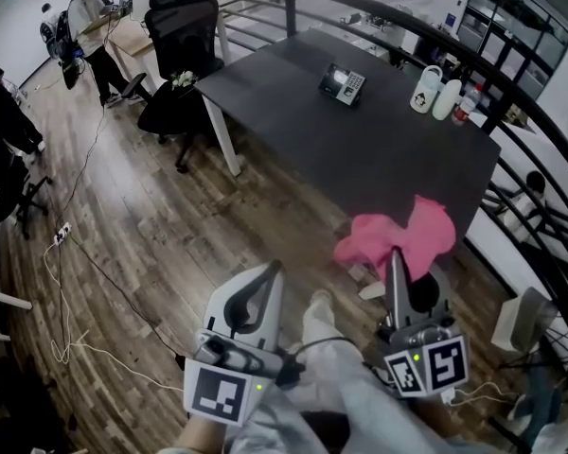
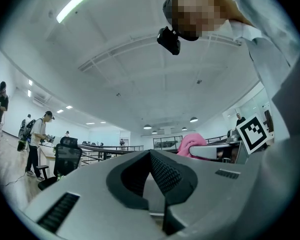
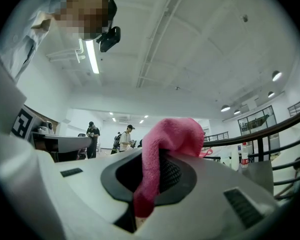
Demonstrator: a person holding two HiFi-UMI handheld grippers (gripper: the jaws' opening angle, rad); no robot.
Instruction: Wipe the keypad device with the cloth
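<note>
Pink cloth (image 1: 402, 233) pinched in right gripper (image 1: 396, 256), held up ready for wiping | left gripper (image 1: 273, 270) jaws together, empty | keypad (image 1: 343, 84) on table (image 1: 293, 130), well ahead, likely not yet wiped.

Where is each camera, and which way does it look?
Head view: on the head, looking down at table, keypad, left gripper, right gripper, legs.
Left gripper view: on that gripper, looking up past shut fingers to the ceiling; sleeve shows.
Right gripper view: on that gripper, looking up; fingers pinch the cloth; sleeve too.
Shared: all see the cloth.
</note>
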